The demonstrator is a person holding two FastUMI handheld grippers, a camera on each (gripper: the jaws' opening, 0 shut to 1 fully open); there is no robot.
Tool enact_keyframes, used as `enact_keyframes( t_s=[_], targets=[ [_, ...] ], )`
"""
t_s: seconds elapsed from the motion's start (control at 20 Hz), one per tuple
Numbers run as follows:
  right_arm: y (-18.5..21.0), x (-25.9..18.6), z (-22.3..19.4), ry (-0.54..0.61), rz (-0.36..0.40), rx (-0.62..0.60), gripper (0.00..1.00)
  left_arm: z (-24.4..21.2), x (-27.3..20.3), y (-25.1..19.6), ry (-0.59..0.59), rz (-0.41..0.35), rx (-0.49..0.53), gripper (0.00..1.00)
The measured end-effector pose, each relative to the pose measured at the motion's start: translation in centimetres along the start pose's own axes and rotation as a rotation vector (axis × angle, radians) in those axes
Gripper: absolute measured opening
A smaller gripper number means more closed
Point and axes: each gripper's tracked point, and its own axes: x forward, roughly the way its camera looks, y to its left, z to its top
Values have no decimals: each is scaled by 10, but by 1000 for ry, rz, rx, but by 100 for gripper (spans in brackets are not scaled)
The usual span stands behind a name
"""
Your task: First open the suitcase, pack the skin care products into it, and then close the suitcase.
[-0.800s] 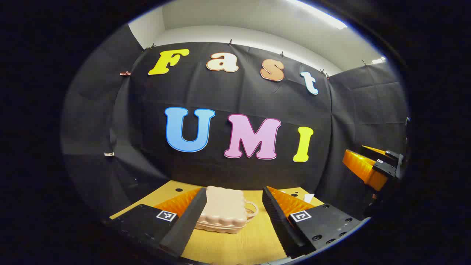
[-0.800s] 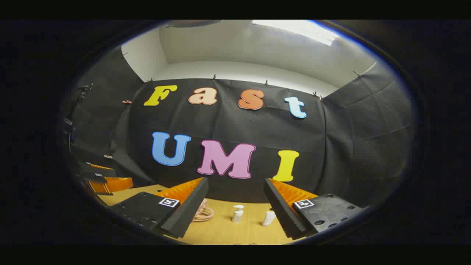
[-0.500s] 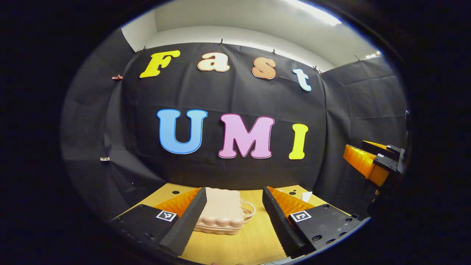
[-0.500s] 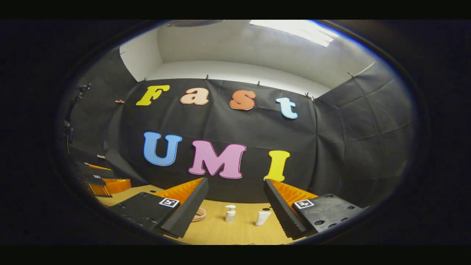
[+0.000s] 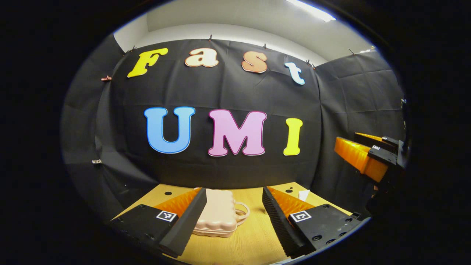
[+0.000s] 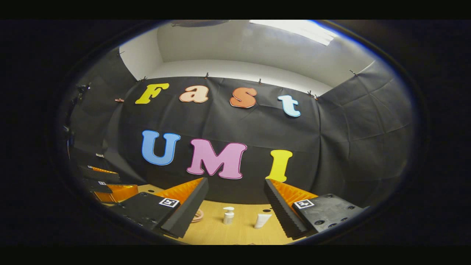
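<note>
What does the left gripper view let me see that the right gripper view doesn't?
The left gripper view has the closed pink suitcase lying flat on the wooden table, seen between the open left gripper. The right gripper view has a small pump bottle and a white tube standing farther back, between the open right gripper. Both share the table, and the suitcase's looped handle peeks into the right gripper view too.

Left claw (image 5: 234, 206) and right claw (image 6: 236, 200) both gape wide, holding nothing.
</note>
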Motion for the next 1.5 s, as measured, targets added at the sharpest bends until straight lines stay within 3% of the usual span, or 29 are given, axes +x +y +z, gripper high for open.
enact_keyframes(
  t_s=[0.1, 0.25, 0.5, 0.85, 1.1, 1.15, 1.25, 1.45, 1.5],
  targets=[
    [-8, 11, 0, -14, -8, -12, 96, -3, 19, 3, 17, 29, 8, 96],
    [-18, 35, -14, -14, -10, -21, 96, -22, 59, -12, 66, -5, 4, 96],
    [-40, 82, -57, 43, -20, -29, 96, -65, 145, -32, 137, 0, -15, 96],
    [-52, 136, -142, 165, 3, -18, 96, -181, 251, -65, 334, -42, 37, 96],
    [-60, 155, -196, 279, 0, 29, 97, -259, 298, -68, 509, -25, 55, 96],
    [-62, 157, -205, 294, 0, 28, 94, -263, 307, -63, 517, 2, 101, 96],
    [-65, 161, -227, 344, -3, 51, 97, -272, 325, -64, 522, -27, 162, 94],
    [-75, 167, -245, 381, -29, 95, 97, -301, 325, -71, 637, 1, 182, 90],
    [-78, 169, -246, 378, -34, 95, 97, -310, 322, -70, 668, 21, 175, 85]
  ],
)
